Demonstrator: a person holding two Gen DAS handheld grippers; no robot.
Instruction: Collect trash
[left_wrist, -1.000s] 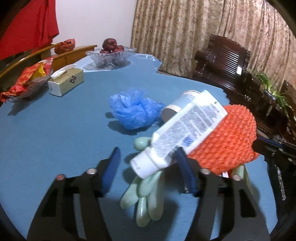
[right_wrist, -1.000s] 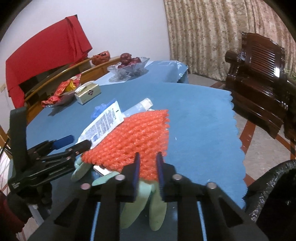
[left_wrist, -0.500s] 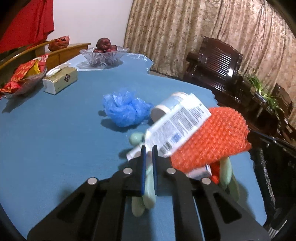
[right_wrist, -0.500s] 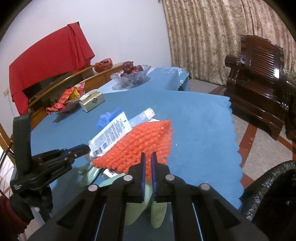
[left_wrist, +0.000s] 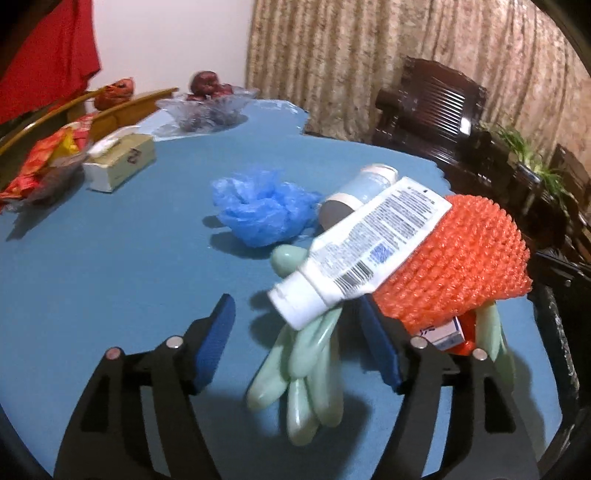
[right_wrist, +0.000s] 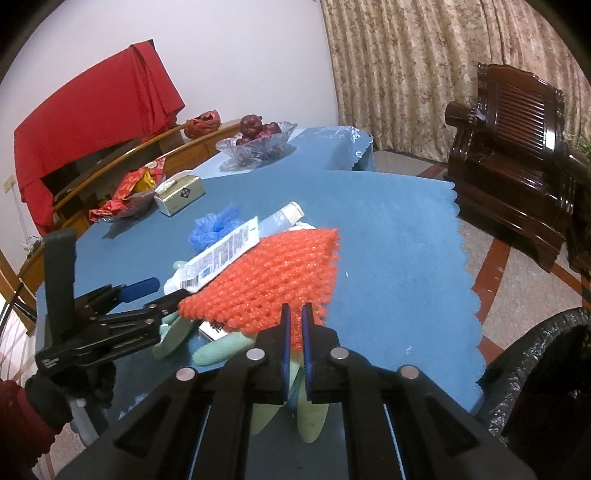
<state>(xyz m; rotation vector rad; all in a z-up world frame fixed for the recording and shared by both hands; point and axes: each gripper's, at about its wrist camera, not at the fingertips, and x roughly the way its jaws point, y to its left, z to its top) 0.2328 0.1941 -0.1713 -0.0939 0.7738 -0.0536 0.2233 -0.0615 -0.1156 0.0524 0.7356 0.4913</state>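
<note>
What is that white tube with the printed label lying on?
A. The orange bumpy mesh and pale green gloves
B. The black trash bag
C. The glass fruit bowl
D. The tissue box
A: the white tube leans across the orange mesh, and its cap end sits over the green gloves.

I am in a home's living or dining room: patterned curtains (right_wrist: 424, 74) cover the wall, a carved dark wooden armchair (right_wrist: 517, 147) stands beside my blue-clothed tabletop (right_wrist: 388, 240), which carries a glass fruit bowl (right_wrist: 258, 142) and a tissue box (right_wrist: 181, 194).
</note>
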